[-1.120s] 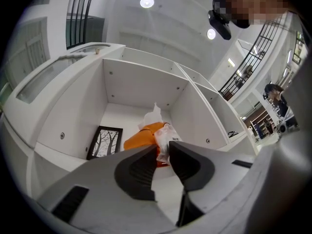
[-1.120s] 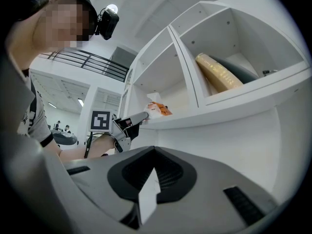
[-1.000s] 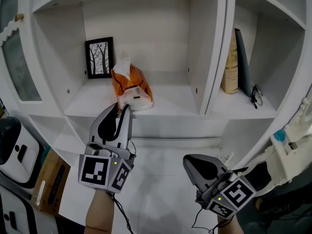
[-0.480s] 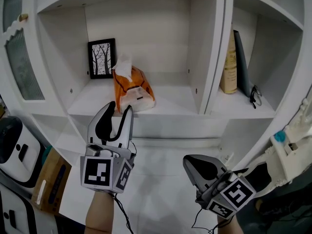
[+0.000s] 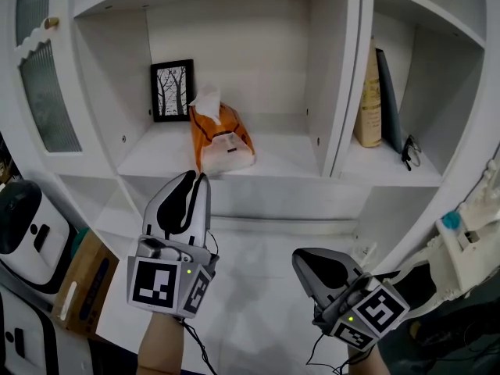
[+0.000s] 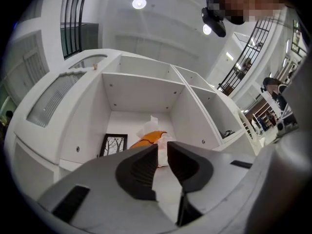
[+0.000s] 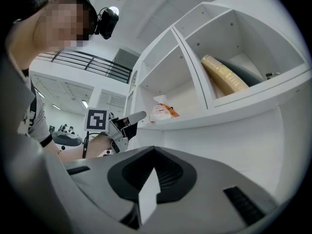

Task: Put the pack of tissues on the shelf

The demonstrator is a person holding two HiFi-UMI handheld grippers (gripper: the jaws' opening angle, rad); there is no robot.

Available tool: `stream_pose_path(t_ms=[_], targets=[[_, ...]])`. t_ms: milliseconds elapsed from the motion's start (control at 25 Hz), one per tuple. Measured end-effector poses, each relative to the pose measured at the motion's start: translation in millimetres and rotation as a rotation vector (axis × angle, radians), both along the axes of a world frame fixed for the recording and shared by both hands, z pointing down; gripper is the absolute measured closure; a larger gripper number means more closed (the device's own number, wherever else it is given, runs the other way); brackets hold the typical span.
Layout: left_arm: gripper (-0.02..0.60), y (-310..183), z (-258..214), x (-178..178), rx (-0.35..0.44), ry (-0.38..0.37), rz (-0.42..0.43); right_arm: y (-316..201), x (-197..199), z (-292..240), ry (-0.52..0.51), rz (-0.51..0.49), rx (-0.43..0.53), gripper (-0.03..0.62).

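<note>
The orange pack of tissues (image 5: 221,137) sits on the white shelf (image 5: 273,161) beside a small picture (image 5: 172,91), while below the shelf the left gripper (image 5: 197,180) is closing on nothing and the right gripper (image 5: 300,259) is shut, empty.

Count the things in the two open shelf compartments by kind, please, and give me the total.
Framed picture: 1
Pack of tissues: 1
Books: 2, a tan book and a dark book
Small dark item, too small to identify: 1
Total: 5
</note>
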State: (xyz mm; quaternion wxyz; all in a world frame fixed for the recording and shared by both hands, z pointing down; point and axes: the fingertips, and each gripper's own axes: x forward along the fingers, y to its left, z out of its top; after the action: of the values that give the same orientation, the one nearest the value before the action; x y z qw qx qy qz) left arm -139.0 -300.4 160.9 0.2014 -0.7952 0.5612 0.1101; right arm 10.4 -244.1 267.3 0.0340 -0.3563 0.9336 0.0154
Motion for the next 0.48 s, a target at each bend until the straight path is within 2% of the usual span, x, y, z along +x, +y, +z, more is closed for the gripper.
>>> stream_pose_path(t_ms=[40, 120, 480], targets=[[0.501, 3, 1, 1, 0.000, -0.005, -0.002, 2, -1, 0, 0.000, -0.005, 0.000, 0.582], [0.554, 10, 2, 2, -0.001, -0.013, -0.003, 5, -3, -1, -0.001, -0.014, 0.001, 0.582], [0.559, 40, 15, 11, -0.021, -0.068, -0.003, 21, -16, 1, -0.006, -0.073, -0.001, 0.582]])
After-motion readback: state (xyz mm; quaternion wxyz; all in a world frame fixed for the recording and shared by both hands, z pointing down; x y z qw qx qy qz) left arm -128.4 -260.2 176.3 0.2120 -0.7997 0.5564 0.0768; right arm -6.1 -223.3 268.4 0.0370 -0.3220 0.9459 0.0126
